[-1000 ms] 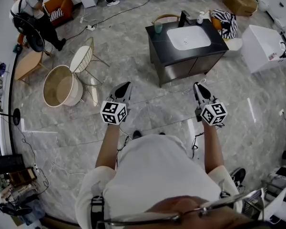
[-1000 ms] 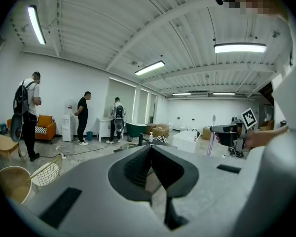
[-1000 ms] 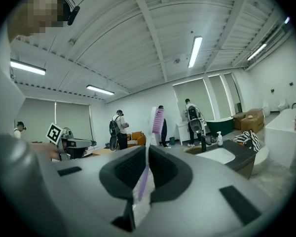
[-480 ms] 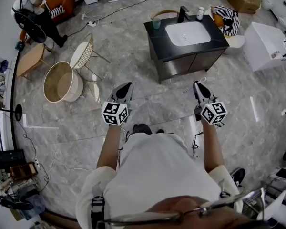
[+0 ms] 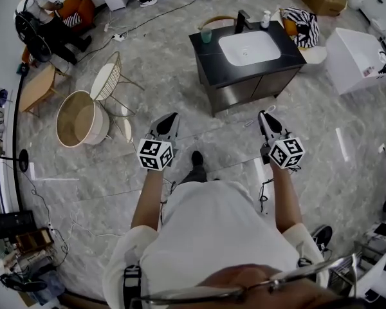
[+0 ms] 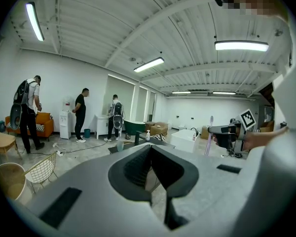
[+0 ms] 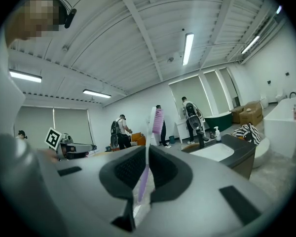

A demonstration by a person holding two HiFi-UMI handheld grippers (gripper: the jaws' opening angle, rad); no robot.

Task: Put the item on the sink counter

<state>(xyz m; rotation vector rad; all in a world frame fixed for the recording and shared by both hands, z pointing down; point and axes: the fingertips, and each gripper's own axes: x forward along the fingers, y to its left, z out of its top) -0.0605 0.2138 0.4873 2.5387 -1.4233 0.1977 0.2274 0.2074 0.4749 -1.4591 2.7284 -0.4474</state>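
The right gripper [image 7: 147, 149] has its jaws closed on a toothbrush [image 7: 147, 158]. It grips the pale lilac handle low down, so the toothbrush stands nearly upright and its pink-bristled head rises clear above the jaws. In the left gripper view the same toothbrush [image 6: 207, 137] shows as a thin upright stick at the tip of the right gripper [image 6: 222, 131].

The left gripper [image 6: 150, 151] has its jaws drawn together with nothing between them; only floor shows through the narrow slit.

In the head view the person holds the left gripper [image 5: 169, 116] and the right gripper [image 5: 264, 116] level, side by side and well apart, over a grey marble floor [image 5: 180, 89]. The toothbrush is therefore off the sink counter [image 5: 209, 58], which stands ahead of the grippers and well apart from them.

The counter is a dark cabinet top with a white basin [image 5: 249, 47] set into its middle. A black faucet [image 5: 242, 21] stands at its far edge behind the basin, and a soap bottle [image 5: 266, 19] stands just right of the faucet. A green cup [image 5: 207, 35] is at the far left corner. The near edge of the counter is bare.

A wire chair [image 5: 109, 79] and a round tub [image 5: 77, 118] stand on the floor to the left.
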